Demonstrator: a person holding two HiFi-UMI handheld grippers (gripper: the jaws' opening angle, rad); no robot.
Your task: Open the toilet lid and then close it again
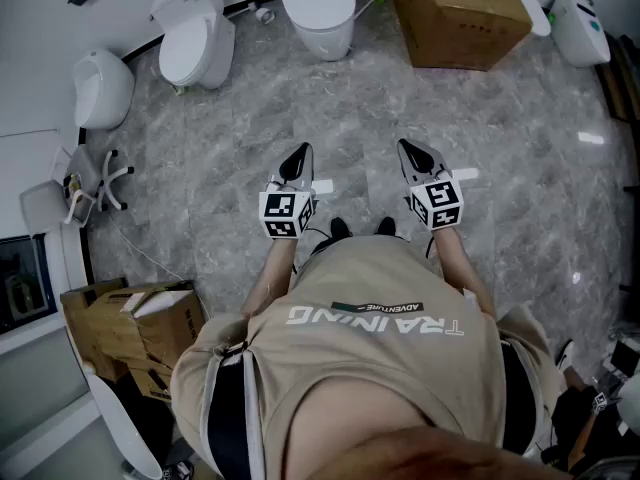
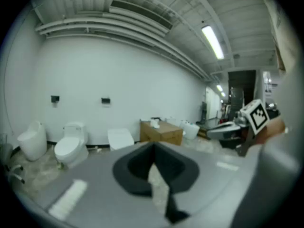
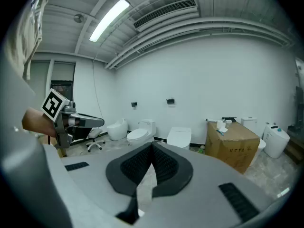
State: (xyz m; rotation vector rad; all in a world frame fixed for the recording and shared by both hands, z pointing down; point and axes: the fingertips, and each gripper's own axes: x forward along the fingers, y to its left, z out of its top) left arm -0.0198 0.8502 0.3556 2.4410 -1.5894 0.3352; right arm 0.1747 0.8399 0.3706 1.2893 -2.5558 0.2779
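A white toilet with a flat square lid (image 1: 318, 3) stands straight ahead by the far wall, lid down; it also shows as the flat-lidded toilet (image 2: 120, 137) (image 3: 179, 137) in both gripper views. Left of it a second white toilet (image 1: 195, 38) (image 3: 140, 133) has its lid down too. My left gripper (image 1: 297, 158) (image 2: 154, 146) and right gripper (image 1: 412, 153) (image 3: 153, 146) hang side by side over the marble floor, well short of the toilets. Both are shut with nothing between the pads.
A rounded white fixture (image 1: 100, 88) sits at the far left, with an office chair (image 1: 100, 183) near it. A cardboard box (image 1: 460, 13) stands right of the flat-lidded toilet, another white toilet (image 1: 580, 18) beyond it. More cardboard boxes (image 1: 130, 323) lie at my left.
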